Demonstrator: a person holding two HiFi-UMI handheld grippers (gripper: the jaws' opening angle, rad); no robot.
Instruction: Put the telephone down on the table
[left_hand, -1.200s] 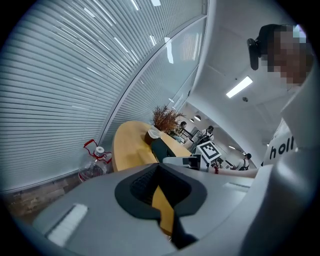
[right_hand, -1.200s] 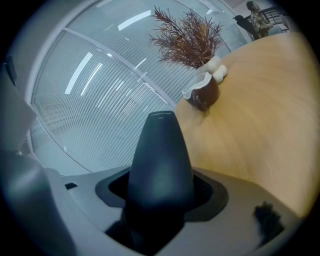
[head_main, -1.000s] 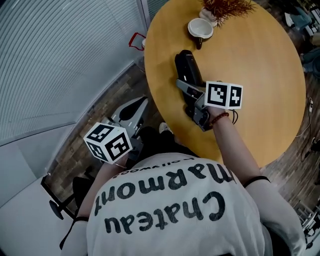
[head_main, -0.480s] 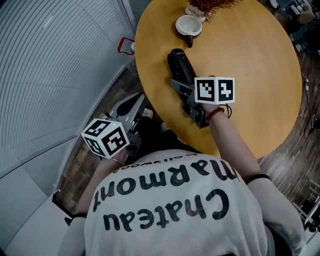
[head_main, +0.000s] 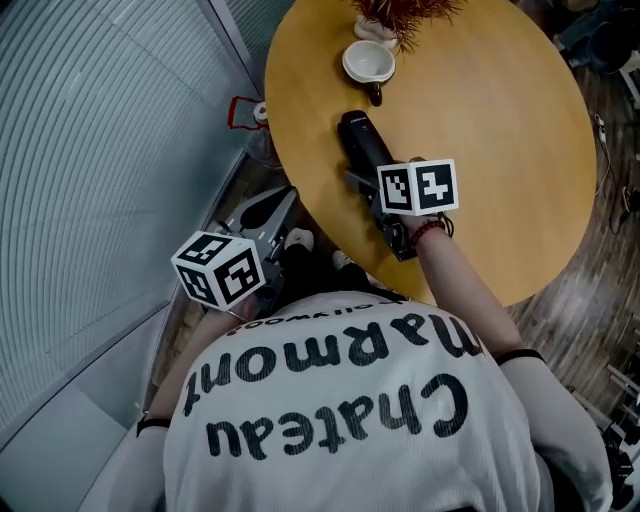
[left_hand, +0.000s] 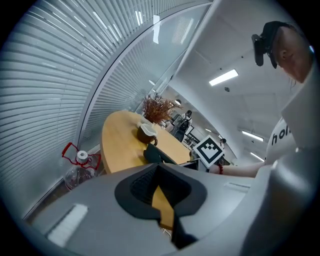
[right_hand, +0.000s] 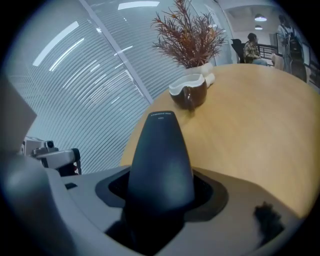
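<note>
Ahead: cup (head_main: 368, 63) and plant (head_main: 400, 10) block you past the telephone (head_main: 362, 140) | Right: your worktop (head_main: 500, 130) lies wide open

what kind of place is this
Probably an office: a round wooden table beside a glass wall with blinds, strip ceiling lights, and a seated person in the open room beyond.

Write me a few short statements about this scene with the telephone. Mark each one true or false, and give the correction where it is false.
1. The right gripper has its jaws closed on the telephone. True.
2. The cup stands on the floor. False: it stands on the table, beyond the telephone.
3. The left gripper is above the table. False: it hangs beside the table edge, over the floor, holding nothing.
4. A water bottle stands on the floor by the blinds. True.
</note>
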